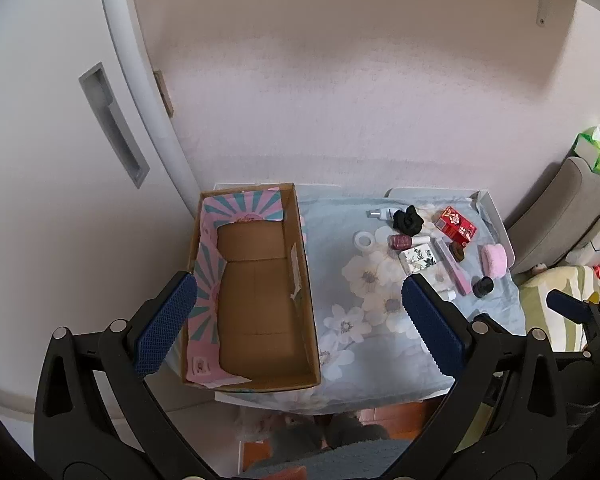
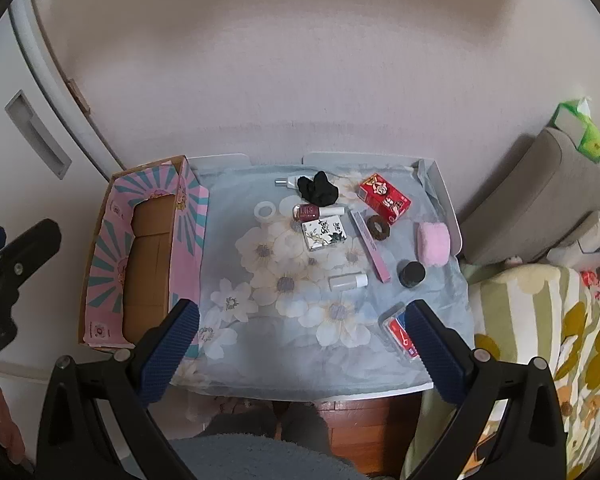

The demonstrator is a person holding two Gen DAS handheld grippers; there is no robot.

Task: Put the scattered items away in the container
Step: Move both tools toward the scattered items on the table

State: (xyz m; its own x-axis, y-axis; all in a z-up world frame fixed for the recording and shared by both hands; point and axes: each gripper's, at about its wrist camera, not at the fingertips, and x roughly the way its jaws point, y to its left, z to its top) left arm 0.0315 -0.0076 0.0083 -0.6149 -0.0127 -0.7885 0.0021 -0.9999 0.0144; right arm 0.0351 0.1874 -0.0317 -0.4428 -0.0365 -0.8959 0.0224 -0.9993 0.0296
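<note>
An open cardboard box (image 1: 260, 280) with pink and teal lining stands at the table's left; it also shows in the right wrist view (image 2: 148, 248) and is empty. Scattered on the floral cloth at the right lie a red carton (image 2: 385, 199), a black scrunchie (image 2: 317, 188), a floral white box (image 2: 324, 234), a pink stick (image 2: 370, 246), a pink puff (image 2: 433, 243), a black jar (image 2: 411, 274), a white bottle (image 2: 348, 281) and a red-blue card pack (image 2: 400, 330). My left gripper (image 1: 300, 320) is open above the box. My right gripper (image 2: 302, 340) is open above the table's front edge.
A white cupboard door (image 1: 60, 160) rises left of the box. A grey chair with a green tissue pack (image 2: 580, 128) and a striped floral blanket (image 2: 540, 340) crowd the table's right side. The wall stands behind. Wooden floor (image 2: 360, 420) shows below the table's front edge.
</note>
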